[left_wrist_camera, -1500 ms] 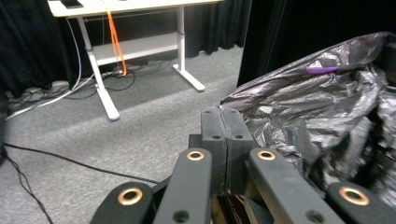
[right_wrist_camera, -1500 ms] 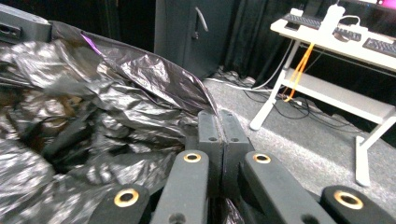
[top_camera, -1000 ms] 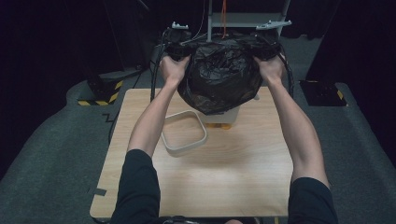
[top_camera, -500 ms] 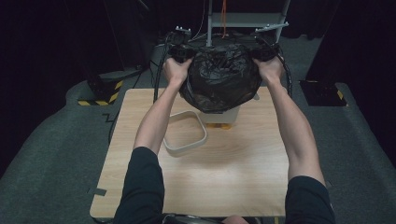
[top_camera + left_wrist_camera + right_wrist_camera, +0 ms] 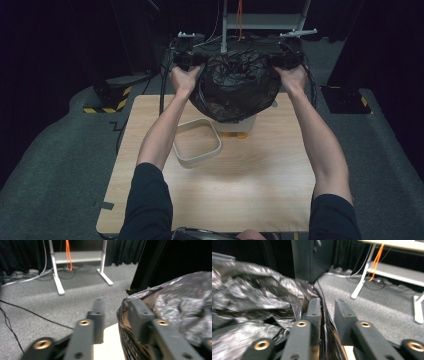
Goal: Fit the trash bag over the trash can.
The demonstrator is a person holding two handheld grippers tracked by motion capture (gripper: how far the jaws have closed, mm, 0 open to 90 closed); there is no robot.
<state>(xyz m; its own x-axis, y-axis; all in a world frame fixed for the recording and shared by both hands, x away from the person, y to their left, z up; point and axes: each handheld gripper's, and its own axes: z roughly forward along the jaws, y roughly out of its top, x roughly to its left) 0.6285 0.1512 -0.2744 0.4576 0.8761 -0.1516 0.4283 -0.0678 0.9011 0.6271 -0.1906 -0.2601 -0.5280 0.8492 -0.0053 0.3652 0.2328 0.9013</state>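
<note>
Change: both grippers' jaws have just been opening, and the black bag (image 5: 235, 87) sits a little lower over the white bin (image 5: 240, 125) than a second ago.
Left gripper (image 5: 116, 315): jaws parted with a bare gap between them; the bag's rim lies around the right jaw, so the pads press on nothing.
Right gripper (image 5: 327, 312): jaws slightly apart, a thin fold of the bag's rim running up between them; I cannot tell whether the pads pinch it.
Bag's look: glossy, crinkled black plastic, puffed into a rounded mass, stretched between the two grippers.
Bag's place: just inside each gripper's fingers, touching them, over the bin.
Nearer: an open beige frame (image 5: 196, 142) lies flat on the table (image 5: 240, 195).
Hard to make out: bag covers most of the bin; both gripper views are blurred.
</note>
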